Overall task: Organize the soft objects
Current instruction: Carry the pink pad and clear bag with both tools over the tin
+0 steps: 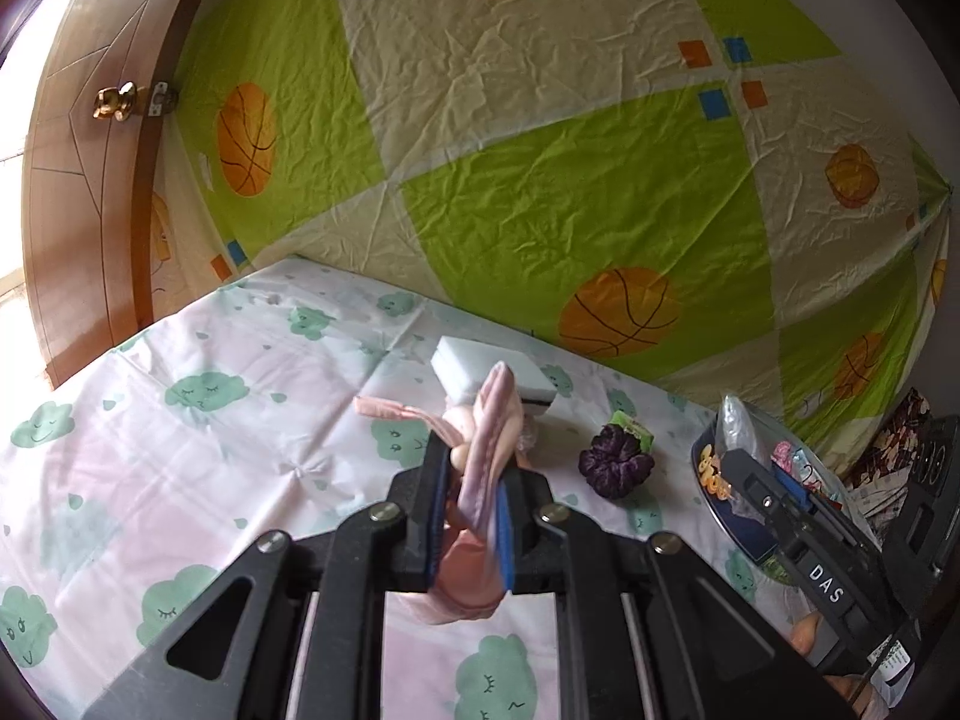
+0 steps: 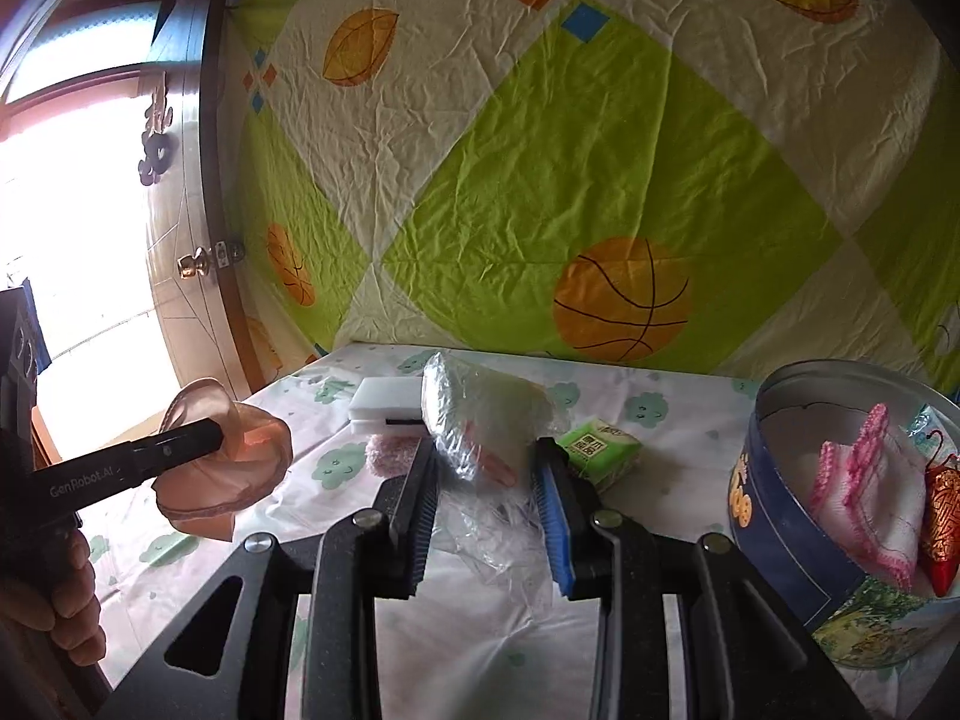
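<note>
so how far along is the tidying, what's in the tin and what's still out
Done: the round tin already holds pink-edged white cloths and a red ornament. In hand: the left gripper is shut on a pink fabric piece; the right gripper grips a clear plastic-wrapped bundle. Left on the table: a white sponge, a purple scrunchie, a green tissue pack and a pink fluffy item.

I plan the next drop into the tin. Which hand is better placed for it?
Probably right: its gripper holds the plastic bag just beside the open tin. The left gripper, holding pink cloth, is farther away.
</note>
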